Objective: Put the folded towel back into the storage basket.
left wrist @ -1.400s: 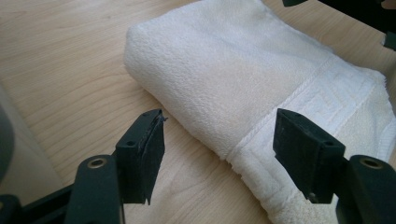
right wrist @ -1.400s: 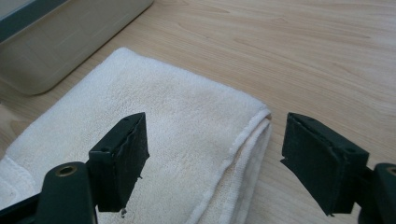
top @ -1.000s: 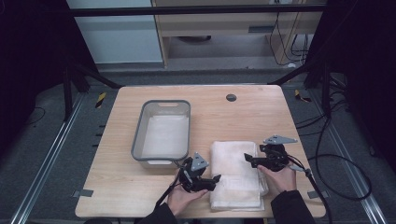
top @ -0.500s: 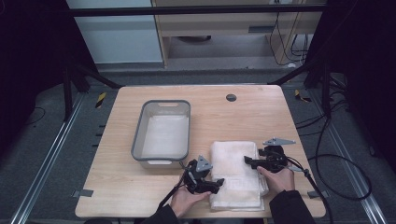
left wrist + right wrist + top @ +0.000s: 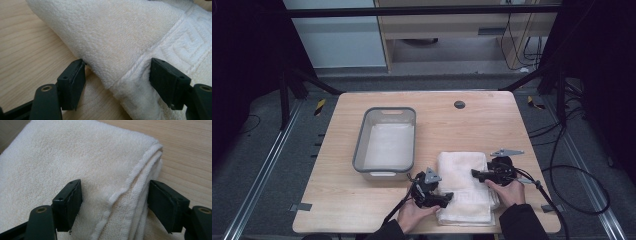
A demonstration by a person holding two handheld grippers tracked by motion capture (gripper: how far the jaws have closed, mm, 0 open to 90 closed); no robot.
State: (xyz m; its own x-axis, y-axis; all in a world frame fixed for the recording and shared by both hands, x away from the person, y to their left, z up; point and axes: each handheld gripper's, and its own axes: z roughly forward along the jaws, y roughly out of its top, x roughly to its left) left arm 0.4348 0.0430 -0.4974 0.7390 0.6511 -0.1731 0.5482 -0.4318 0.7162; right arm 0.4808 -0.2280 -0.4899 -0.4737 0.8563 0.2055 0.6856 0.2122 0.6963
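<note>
- On the worktop [image 5: 337, 165], at left, we see a grey tub [image 5: 385, 140].
- Our left gripper [image 5: 447, 197] straddles the folded towel [image 5: 464, 175], fingers wide.
- Our right gripper [image 5: 474, 173] brackets its hem, fingers just been closing, not yet pinching.

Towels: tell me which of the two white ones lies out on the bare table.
The folded towel between the two grippers lies on the wooden table; the other towel lies flat inside the grey bin.

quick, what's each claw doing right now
Left claw: open, jaws straddling the folded white terry towel, not clamped.
Right claw: open around the towel's edge, jaws have just been closing.
</note>
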